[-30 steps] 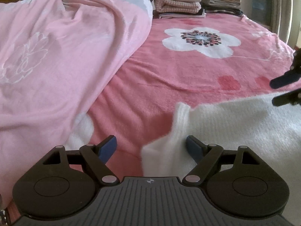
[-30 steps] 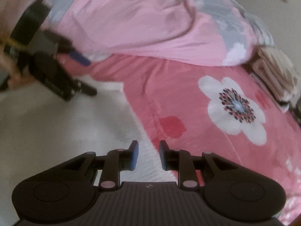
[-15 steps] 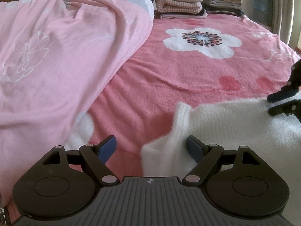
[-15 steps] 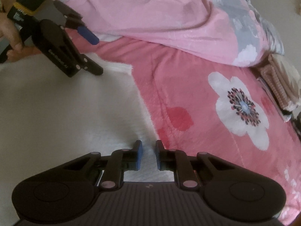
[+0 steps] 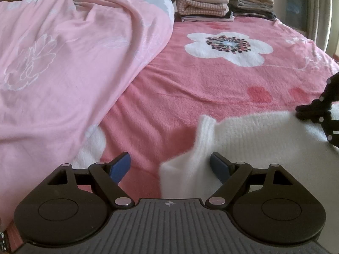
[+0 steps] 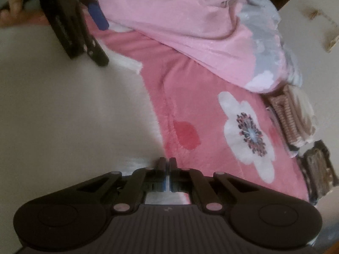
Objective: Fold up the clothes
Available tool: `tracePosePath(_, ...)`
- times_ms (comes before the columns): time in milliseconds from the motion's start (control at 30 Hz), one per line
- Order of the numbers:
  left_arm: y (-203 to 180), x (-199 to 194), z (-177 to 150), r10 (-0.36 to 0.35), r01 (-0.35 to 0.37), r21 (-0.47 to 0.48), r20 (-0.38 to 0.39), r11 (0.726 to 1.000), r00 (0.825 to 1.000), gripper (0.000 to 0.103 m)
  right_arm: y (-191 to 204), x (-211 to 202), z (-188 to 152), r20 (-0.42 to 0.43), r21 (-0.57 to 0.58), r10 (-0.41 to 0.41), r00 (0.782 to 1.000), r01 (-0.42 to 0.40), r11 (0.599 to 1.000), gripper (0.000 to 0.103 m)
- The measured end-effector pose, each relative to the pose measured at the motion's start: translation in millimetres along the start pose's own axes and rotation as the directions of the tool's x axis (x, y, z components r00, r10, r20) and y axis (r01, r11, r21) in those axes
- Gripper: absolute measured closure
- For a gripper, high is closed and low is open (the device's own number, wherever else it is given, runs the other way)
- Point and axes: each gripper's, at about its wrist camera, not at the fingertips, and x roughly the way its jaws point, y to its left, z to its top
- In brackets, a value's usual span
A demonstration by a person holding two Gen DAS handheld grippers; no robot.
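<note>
A white knitted garment [image 5: 264,139] lies spread on the pink flowered blanket [image 5: 190,89]. My left gripper [image 5: 170,155] is open, and the garment's ribbed corner stands between its blue pads without being pressed. From the right wrist view the garment [image 6: 63,105] fills the left side, and the left gripper [image 6: 103,42] hovers over its far corner, with a hand [image 6: 10,10] behind it. My right gripper [image 6: 167,159] is shut on the garment's near edge, a white sliver showing between the pads. It also shows in the left wrist view as the right gripper [image 5: 300,111], fingers together at the garment's edge.
A rumpled pink and grey duvet [image 5: 74,63] is heaped along the left of the bed. Two stacks of folded clothes, one light [image 5: 201,2] and one dark [image 5: 252,2], sit at the far end. A white headboard or rail [image 5: 317,10] rises at the far right.
My right gripper came down onto the garment's edge, rolled, and closed its jaws on it. The left gripper kept still and stayed open.
</note>
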Motion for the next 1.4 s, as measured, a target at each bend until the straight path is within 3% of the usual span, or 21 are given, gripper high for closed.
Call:
tracePosePath(100, 1, 0, 0, -0.002, 0.002, -0.004, 0.000, 1.000, 1.000, 0.019, -38, -19, -3, 0.011, 0.191, 0.000, 1.000, -0.003, 0.982, 0.086)
tracePosePath(233, 2, 1, 1, -0.004, 0.004, -0.009, -0.005, 1.000, 1.000, 0.018, -100, -51, -25, -0.019, 0.439, -0.048, 0.999, 0.051, 0.897, 0.085)
tracePosePath(333, 2, 1, 1, -0.004, 0.004, -0.008, -0.006, 1.000, 1.000, 0.018, -118, -67, -45, -0.041, 0.504, -0.009, 0.999, 0.028, 0.863, 0.084)
tracePosePath(467, 1, 1, 1, 0.001, -0.001, -0.004, -0.005, 1.000, 1.000, 0.018, -95, -72, -52, -0.035, 0.457, 0.092, 0.995, -0.066, 0.887, 0.084)
tracePosePath(667, -1, 2, 1, 0.015, -0.015, 0.007, -0.003, 1.000, 1.000, 0.017, -55, -65, -39, -0.023, 0.306, 0.112, 0.993, -0.099, 0.947, 0.084)
tracePosePath(800, -2, 1, 1, 0.018, -0.018, 0.007, -0.002, 1.000, 1.000, 0.017, -39, -48, -38, -0.071, 0.202, 0.117, 0.991, -0.100, 0.974, 0.085)
tracePosePath(867, -2, 1, 1, 0.019, -0.019, 0.007, -0.001, 1.000, 1.000, 0.017, -35, -44, -38, -0.084, 0.181, 0.119, 0.989, -0.102, 0.978, 0.096)
tracePosePath(933, -2, 0, 0, 0.019, -0.019, 0.006, 0.000, 1.000, 1.000, 0.017, -33, -46, -36, -0.079, 0.180, 0.094, 0.992, -0.078, 0.981, 0.103)
tracePosePath(1000, -2, 1, 1, 0.019, -0.019, 0.005, 0.001, 1.000, 1.000, 0.017, -33, -46, -36, -0.085, 0.174, 0.040, 0.996, -0.025, 0.984, 0.103)
tracePosePath(1100, -1, 2, 1, 0.017, -0.017, 0.004, 0.000, 1.000, 1.000, 0.016, -39, -30, -45, -0.160, 0.199, -0.041, 0.986, 0.073, 0.977, 0.103)
tracePosePath(1167, 0, 2, 1, 0.013, -0.013, -0.004, 0.000, 1.000, 1.000, 0.016, -59, -28, -54, -0.202, 0.320, -0.052, 0.978, 0.116, 0.940, 0.103)
tracePosePath(1233, 1, 3, 1, 0.008, -0.008, -0.011, -0.001, 1.000, 1.000, 0.015, -90, -49, -71, -0.190, 0.487, -0.068, 0.979, 0.154, 0.860, 0.102)
tracePosePath(1300, 2, 3, 0, 0.001, -0.001, -0.021, -0.003, 1.000, 1.000, 0.015, -120, -73, -91, -0.185, 0.638, -0.086, 0.979, 0.186, 0.747, 0.101)
tracePosePath(1400, 3, 5, 1, -0.007, 0.007, -0.033, -0.010, 0.999, 1.000, 0.014, -152, -108, -137, -0.157, 0.846, -0.024, 0.987, 0.147, 0.513, 0.088)
